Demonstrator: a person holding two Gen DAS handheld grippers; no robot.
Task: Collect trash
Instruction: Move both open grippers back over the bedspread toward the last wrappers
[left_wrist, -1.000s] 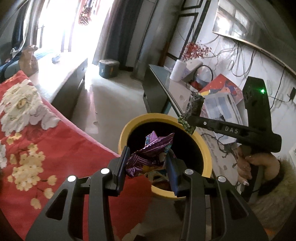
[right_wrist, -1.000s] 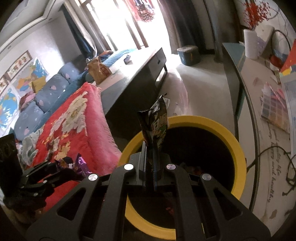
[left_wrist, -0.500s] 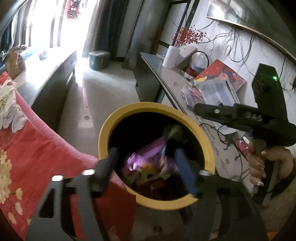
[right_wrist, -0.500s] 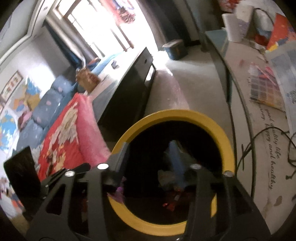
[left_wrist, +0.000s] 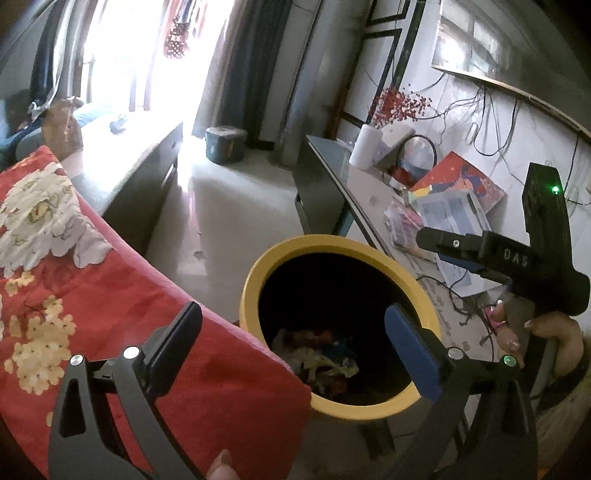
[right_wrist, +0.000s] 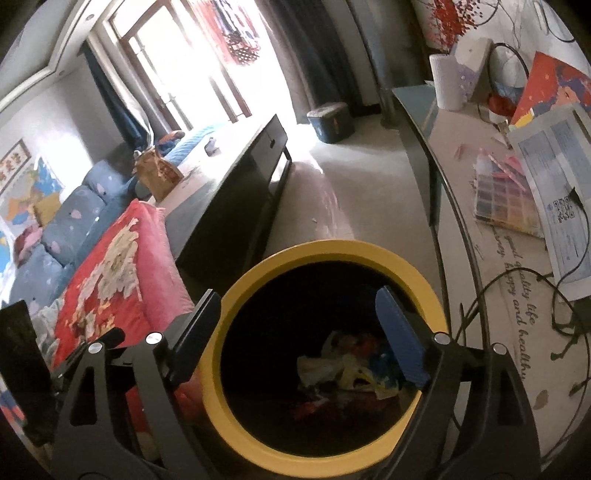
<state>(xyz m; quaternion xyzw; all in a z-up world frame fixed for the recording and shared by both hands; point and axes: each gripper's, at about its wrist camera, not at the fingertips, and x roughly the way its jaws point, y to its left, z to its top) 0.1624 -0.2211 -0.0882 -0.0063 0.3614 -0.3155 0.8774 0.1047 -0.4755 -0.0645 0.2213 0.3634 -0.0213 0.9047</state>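
While both hand-held grippers hang over the bin (left_wrist: 334, 243), each gapes empty.
Left hand-held gripper (left_wrist: 291, 332) and right hand-held gripper (right_wrist: 295, 314) have just been opening; trash (right_wrist: 347, 363) lies inside the bin.

A lived-in home sitting room: a blue cushioned sofa (right_wrist: 55, 236) at nine o'clock under a red flowered blanket (right_wrist: 107, 280), a low dark cabinet (right_wrist: 236, 192) at eleven, curtained bright windows (right_wrist: 192, 66) at twelve, a cluttered side table (right_wrist: 509, 258) at three.
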